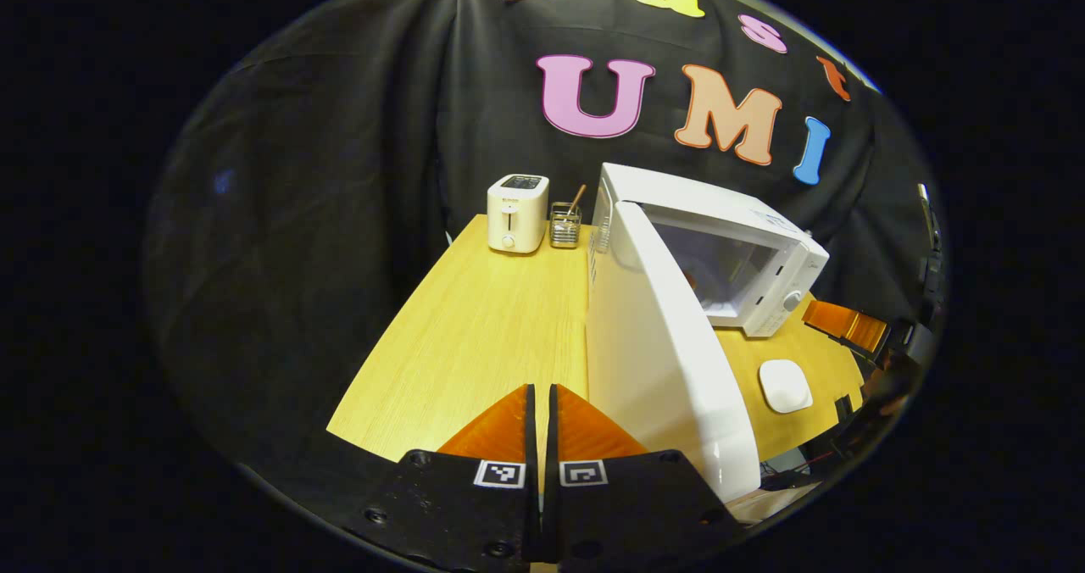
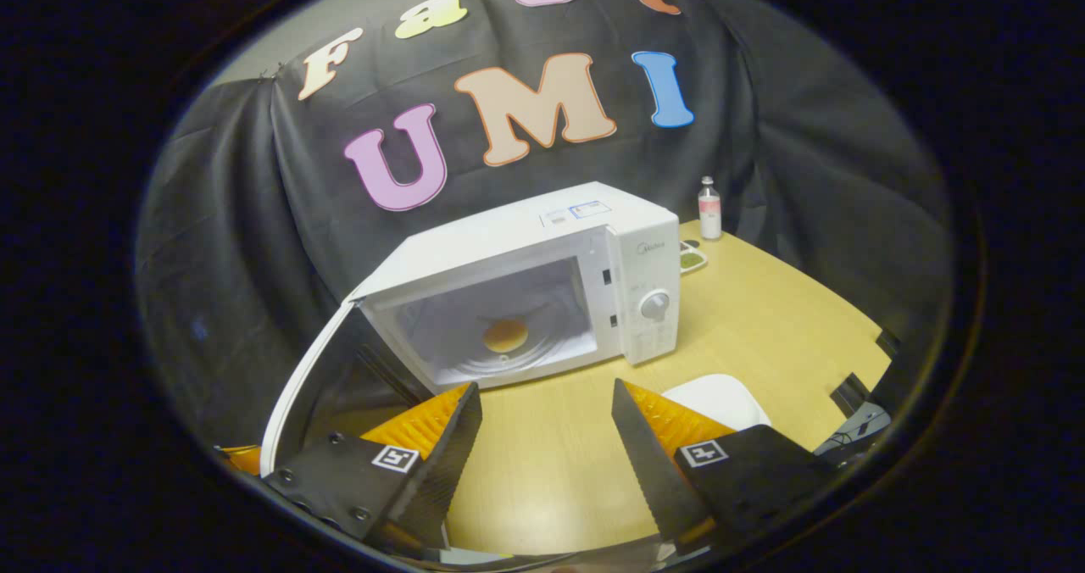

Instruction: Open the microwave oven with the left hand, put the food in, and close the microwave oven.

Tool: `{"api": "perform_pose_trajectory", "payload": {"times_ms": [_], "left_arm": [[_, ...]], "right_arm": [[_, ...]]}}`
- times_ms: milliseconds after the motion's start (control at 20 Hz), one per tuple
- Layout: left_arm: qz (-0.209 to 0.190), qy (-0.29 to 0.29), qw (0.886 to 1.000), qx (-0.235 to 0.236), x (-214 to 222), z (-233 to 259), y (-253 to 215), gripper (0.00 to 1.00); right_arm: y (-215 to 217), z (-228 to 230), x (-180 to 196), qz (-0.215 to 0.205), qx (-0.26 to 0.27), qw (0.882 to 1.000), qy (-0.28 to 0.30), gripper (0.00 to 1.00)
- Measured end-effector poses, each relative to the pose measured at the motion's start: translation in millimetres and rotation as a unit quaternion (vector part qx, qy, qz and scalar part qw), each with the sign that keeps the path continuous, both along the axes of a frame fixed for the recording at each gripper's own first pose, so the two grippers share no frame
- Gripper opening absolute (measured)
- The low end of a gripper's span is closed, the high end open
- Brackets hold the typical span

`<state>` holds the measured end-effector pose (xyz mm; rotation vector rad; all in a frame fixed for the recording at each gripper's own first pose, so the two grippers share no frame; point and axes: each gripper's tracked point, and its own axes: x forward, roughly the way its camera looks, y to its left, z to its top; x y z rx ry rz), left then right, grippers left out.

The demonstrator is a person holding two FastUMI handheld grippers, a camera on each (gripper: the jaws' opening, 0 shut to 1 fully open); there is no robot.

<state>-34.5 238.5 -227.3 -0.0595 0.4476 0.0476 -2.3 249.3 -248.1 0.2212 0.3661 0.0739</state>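
The white microwave (image 2: pixel 525 251) stands on the wooden table with its door (image 2: pixel 301 395) swung wide open to the left. A round golden piece of food (image 2: pixel 505 334) lies on the turntable inside. My right gripper (image 2: pixel 547 403) is open in front of the cavity, with nothing between its fingers. In the left gripper view the door (image 1: pixel 661 344) stands edge-on just right of my left gripper (image 1: pixel 542 391), which is shut on nothing by the door's outer face. The microwave body (image 1: pixel 746 217) lies beyond, and the right gripper's finger (image 1: pixel 848 323) shows at the far right.
A white toaster (image 1: pixel 517 213) and a wire holder with a stick (image 1: pixel 564 224) stand at the table's back left. A white plate (image 2: pixel 720 397) lies near my right finger, also seen as a plate (image 1: pixel 784 385). A small bottle (image 2: pixel 709 208) and a green dish (image 2: pixel 691 259) sit right of the microwave.
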Motion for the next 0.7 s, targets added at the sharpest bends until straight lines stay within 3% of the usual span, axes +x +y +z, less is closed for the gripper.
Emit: {"api": "perform_pose_trajectory", "payload": {"times_ms": [400,450,700], "left_arm": [[-0.029,0.009,1.000,0.003,-2,-3,-22,0.01],[-0.031,0.010,0.999,0.003,-2,-3,-24,0.01],[-0.038,0.014,0.999,-0.003,1,-4,-42,0.01]], "right_arm": [[-16,-7,-21,-0.011,-0.027,1.000,0.008,0.90],[-18,-6,-22,-0.013,-0.032,0.999,0.008,0.95],[-40,-3,-27,-0.023,-0.035,0.999,0.005,0.96]]}}
